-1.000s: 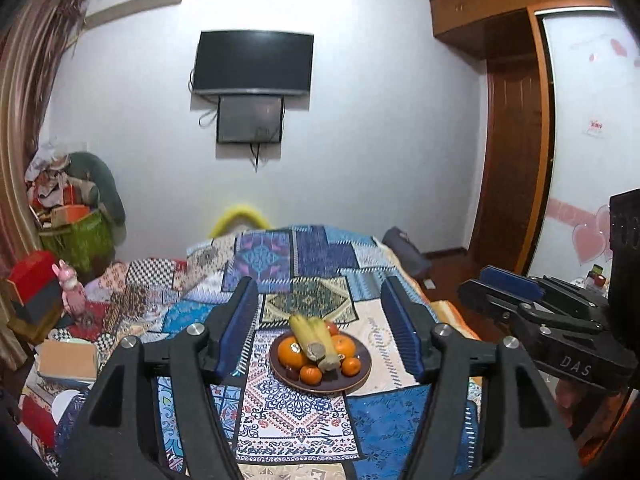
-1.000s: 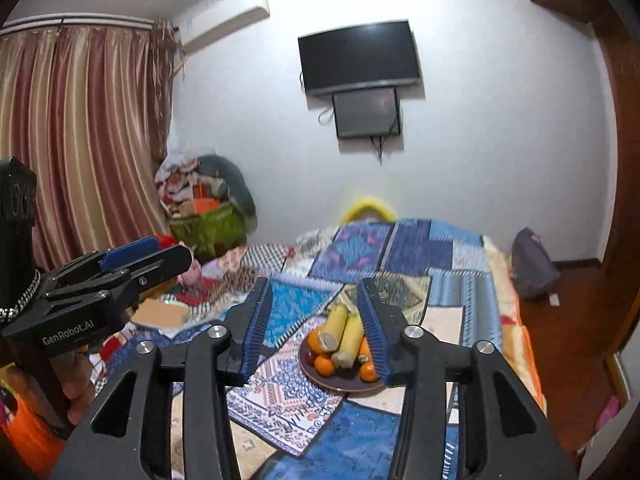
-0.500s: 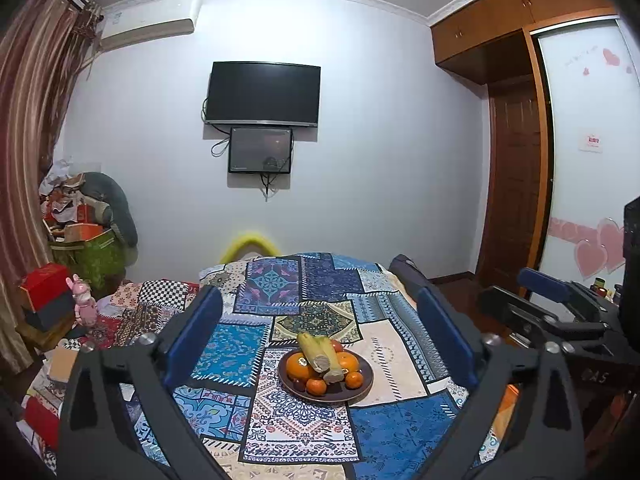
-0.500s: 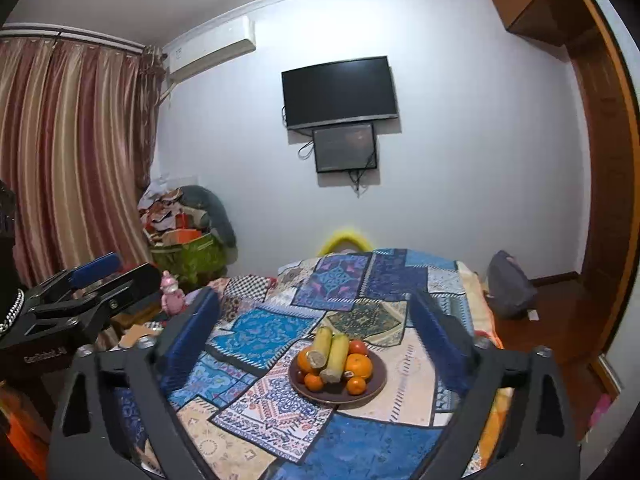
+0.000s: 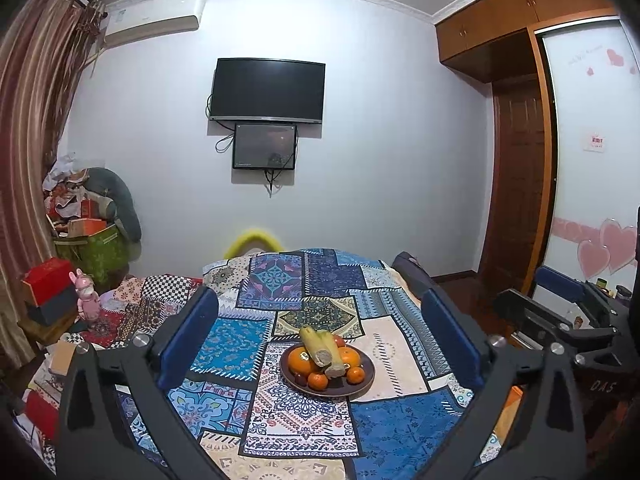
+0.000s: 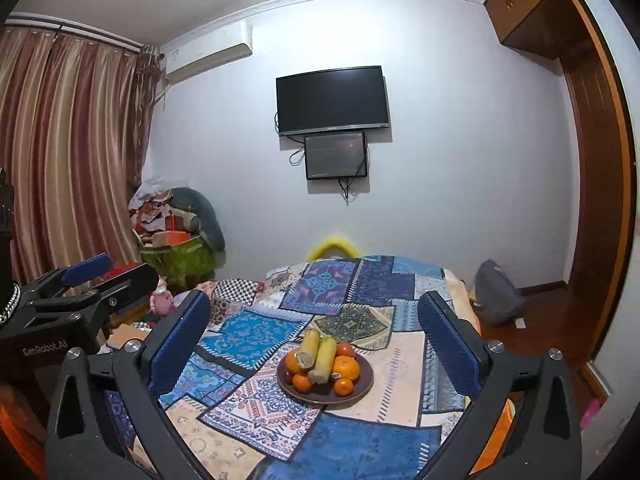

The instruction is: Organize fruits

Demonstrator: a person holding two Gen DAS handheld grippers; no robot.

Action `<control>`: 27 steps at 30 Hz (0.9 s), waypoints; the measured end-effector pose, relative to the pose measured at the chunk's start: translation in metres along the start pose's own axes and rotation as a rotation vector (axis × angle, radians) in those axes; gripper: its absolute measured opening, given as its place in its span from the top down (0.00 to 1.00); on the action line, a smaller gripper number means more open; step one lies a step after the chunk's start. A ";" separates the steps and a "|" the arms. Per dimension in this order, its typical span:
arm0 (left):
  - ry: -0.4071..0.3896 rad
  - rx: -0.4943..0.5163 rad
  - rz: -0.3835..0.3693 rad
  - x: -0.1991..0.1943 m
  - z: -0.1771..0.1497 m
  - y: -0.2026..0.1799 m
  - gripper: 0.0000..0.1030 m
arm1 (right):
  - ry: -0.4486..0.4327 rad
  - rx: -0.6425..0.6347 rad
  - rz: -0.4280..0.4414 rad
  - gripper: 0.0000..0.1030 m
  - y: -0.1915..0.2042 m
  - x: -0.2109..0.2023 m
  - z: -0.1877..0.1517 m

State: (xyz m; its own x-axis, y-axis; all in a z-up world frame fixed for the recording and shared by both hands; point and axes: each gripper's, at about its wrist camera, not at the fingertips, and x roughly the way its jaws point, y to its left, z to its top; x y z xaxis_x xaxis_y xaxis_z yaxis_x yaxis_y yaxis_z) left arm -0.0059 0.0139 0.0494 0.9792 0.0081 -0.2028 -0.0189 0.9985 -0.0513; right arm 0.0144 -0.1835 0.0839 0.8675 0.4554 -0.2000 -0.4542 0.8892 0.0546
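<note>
A dark brown plate [image 5: 362,386] sits on the patchwork cloth [image 5: 392,428], holding two corn cobs [image 5: 320,346], several oranges [image 5: 300,362] and small tangerines. My left gripper [image 5: 318,300] is short of the plate and frames it. Its jaws are opening, with nothing between the blue pads [image 5: 188,340]. In the right wrist view the same plate [image 6: 362,390] shows the corn cobs [image 6: 322,354], oranges [image 6: 346,368] and a red fruit [image 6: 345,349]. My right gripper [image 6: 314,300] stands open and empty, also short of the plate.
The right gripper's black frame [image 5: 560,328] sits at the right edge of the left wrist view. A pink rabbit figure [image 5: 88,300], a red box [image 5: 46,286] and a green bag [image 5: 94,252] crowd the left. A grey bag [image 6: 496,292] lies on the floor by the wardrobe.
Both grippers' jaws have spread from partly closed to wide. Both views have tipped upward, showing more wall and ceiling. The plate has not moved.
</note>
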 end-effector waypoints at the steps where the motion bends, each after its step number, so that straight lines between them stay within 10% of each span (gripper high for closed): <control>1: -0.001 0.001 0.000 0.000 -0.001 0.000 0.00 | 0.000 0.000 -0.001 0.00 0.000 0.000 -0.001; 27: 0.004 0.015 -0.019 -0.001 0.000 -0.006 0.00 | -0.025 0.001 -0.026 0.00 -0.001 -0.009 0.001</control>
State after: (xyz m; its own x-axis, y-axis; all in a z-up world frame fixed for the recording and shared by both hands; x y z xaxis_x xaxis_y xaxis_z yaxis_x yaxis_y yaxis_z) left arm -0.0068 0.0083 0.0503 0.9785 -0.0107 -0.2058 0.0024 0.9992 -0.0402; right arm 0.0071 -0.1887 0.0869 0.8836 0.4335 -0.1770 -0.4318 0.9006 0.0505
